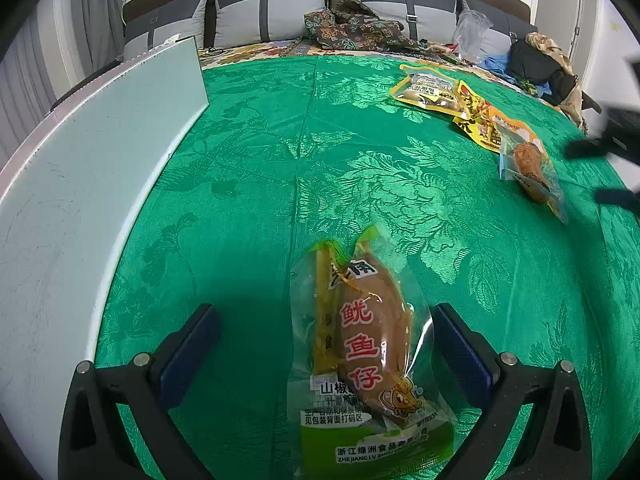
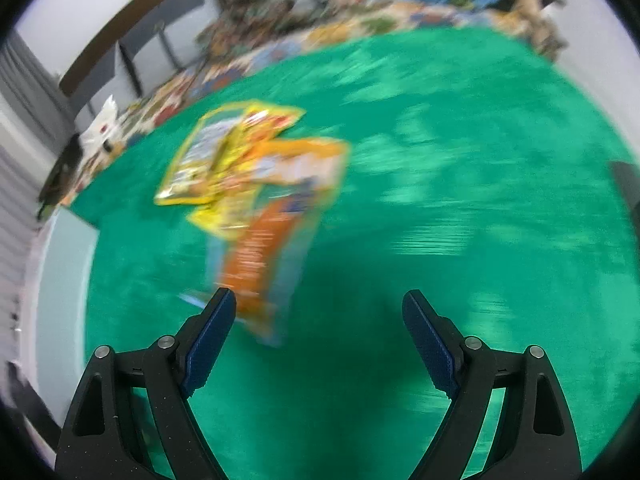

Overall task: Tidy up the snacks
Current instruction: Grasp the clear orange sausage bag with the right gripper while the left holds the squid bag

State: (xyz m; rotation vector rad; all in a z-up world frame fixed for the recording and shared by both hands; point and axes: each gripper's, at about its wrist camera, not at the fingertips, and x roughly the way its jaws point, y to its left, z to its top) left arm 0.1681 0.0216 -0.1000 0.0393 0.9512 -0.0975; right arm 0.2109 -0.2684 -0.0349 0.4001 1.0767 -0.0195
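Note:
A green-edged clear snack packet [image 1: 368,356] with a brown squid piece lies on the green cloth between the open fingers of my left gripper [image 1: 326,320]; the pads do not touch it. Three more packets lie far right: a yellow one [image 1: 430,90], a yellow-red one [image 1: 474,114] and an orange-blue one [image 1: 530,164]. The right wrist view is blurred; it shows the same pile, yellow packets [image 2: 224,148] and the orange packet [image 2: 264,240], ahead-left of my open, empty right gripper [image 2: 318,304]. The right gripper shows dark at the right edge of the left wrist view [image 1: 612,160].
A pale grey board [image 1: 88,184] stands along the left side of the green cloth [image 1: 320,140]. Grey cushions [image 1: 272,8], patterned fabric [image 1: 352,28], a clear plastic bag [image 1: 472,32] and dark clothes [image 1: 536,64] lie at the back.

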